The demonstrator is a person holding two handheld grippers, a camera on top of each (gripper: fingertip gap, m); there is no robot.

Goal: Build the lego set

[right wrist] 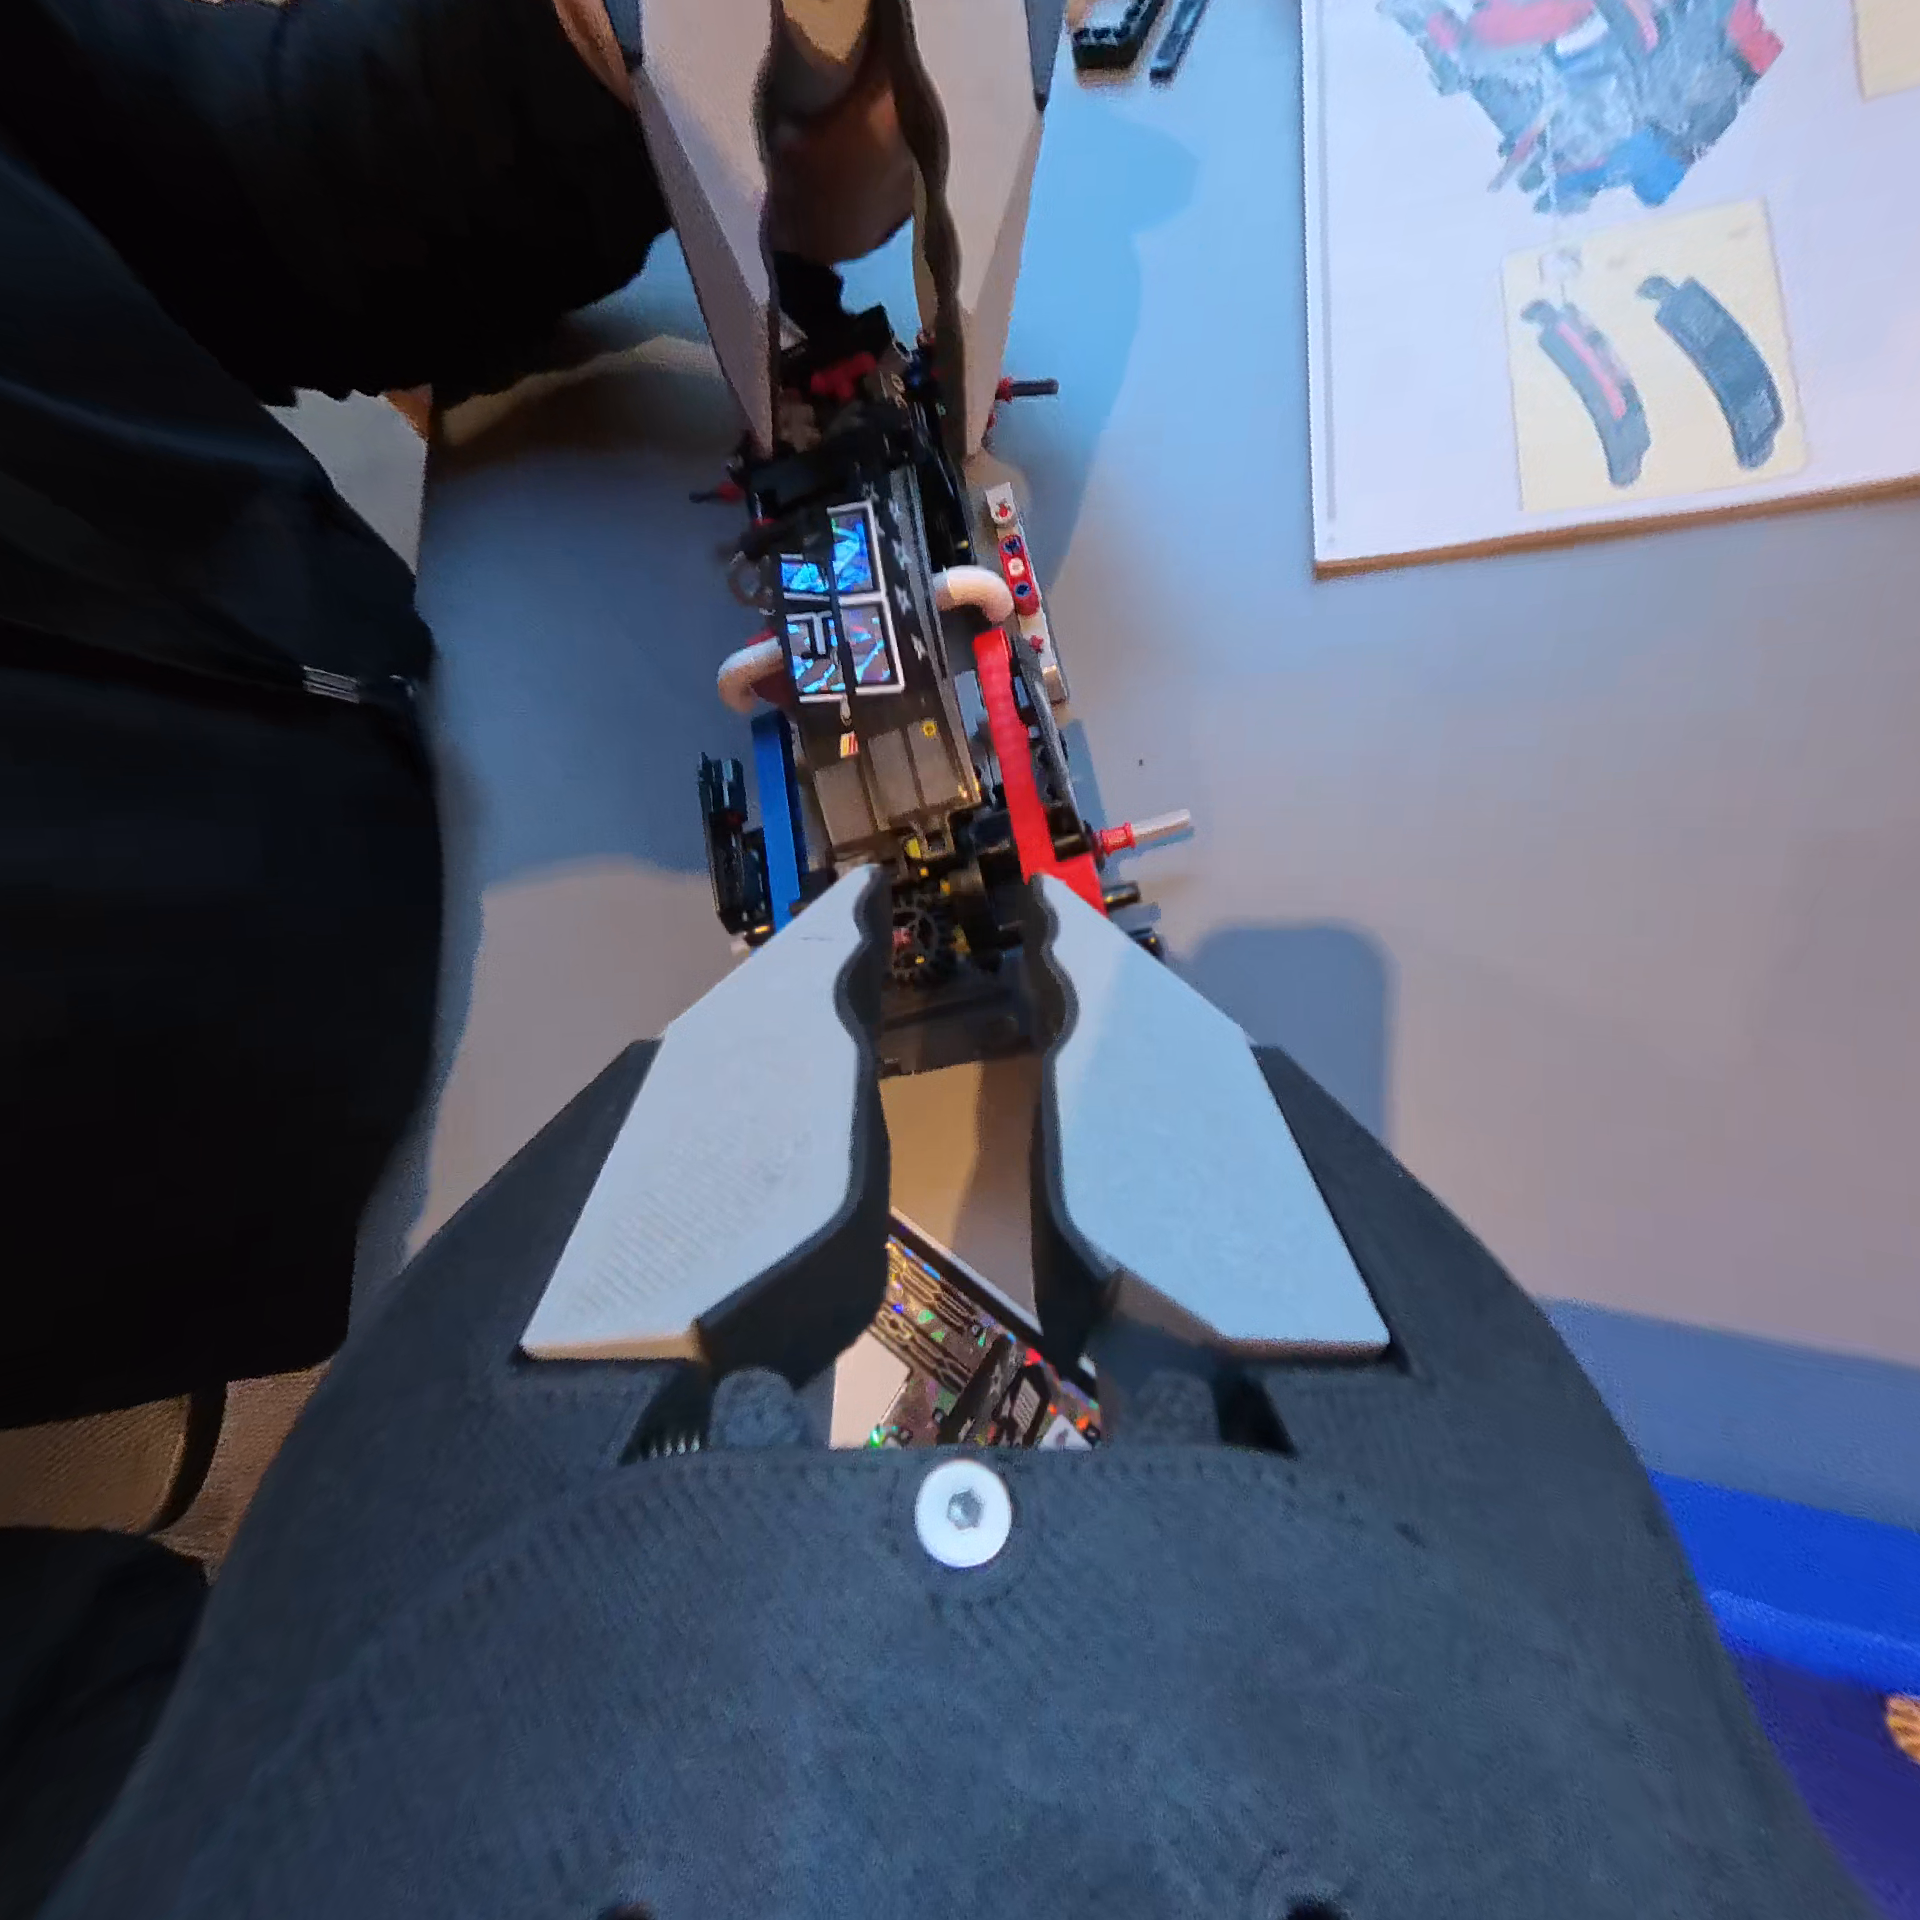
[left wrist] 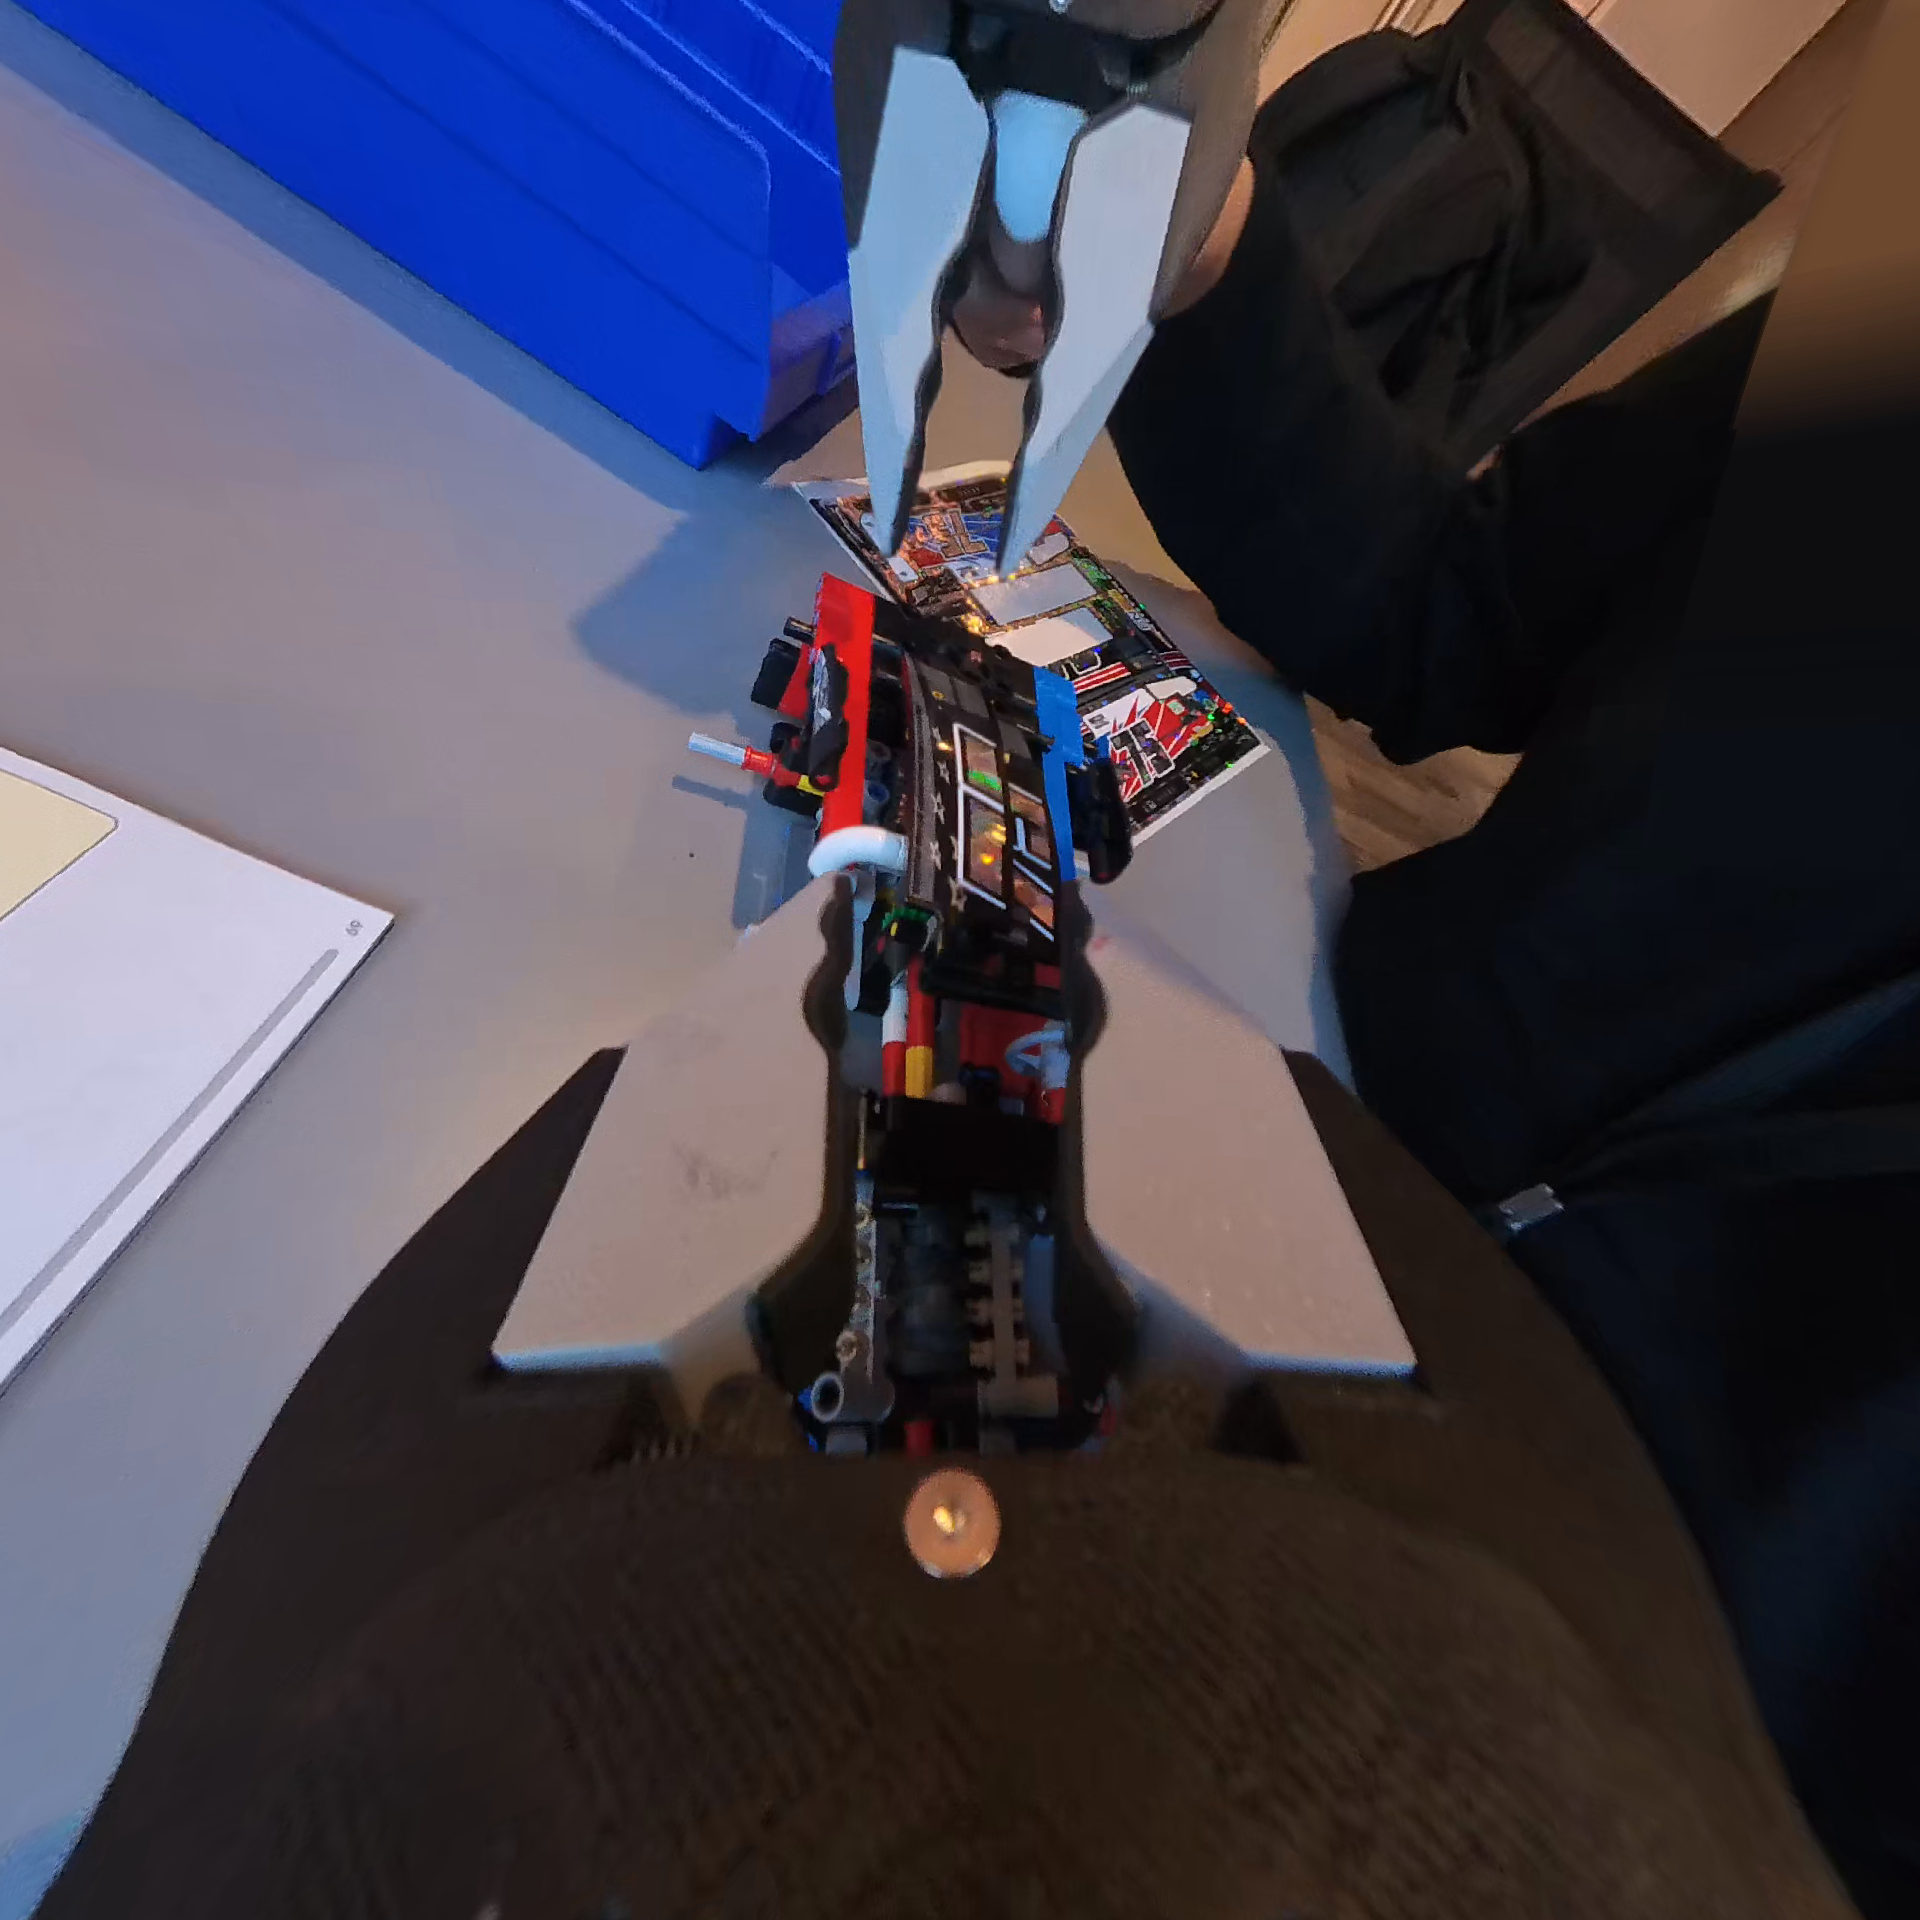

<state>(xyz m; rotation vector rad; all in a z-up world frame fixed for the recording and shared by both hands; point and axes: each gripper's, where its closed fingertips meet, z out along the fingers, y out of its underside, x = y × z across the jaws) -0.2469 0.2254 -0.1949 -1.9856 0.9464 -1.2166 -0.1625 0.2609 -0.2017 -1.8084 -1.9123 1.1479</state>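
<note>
Right, one lego model (left wrist: 966,831) pinched in left gripper (left wrist: 951,914) | right gripper (right wrist: 961,894) spread at model's end | one sticker sheet (left wrist: 1132,665) at 1 o'clock | one blue bin (left wrist: 540,187) at 11

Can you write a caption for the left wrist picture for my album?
Left tongs grip the lego car while right tongs hover over the sticker sheet.

Light is dim and bluish, casting soft shadows on the grey table (left wrist: 312,644). Wide-angle distortion bends the edges in both views. Near gripper bodies blur; shiny stickers on the lego model (right wrist: 862,644) glint.
</note>
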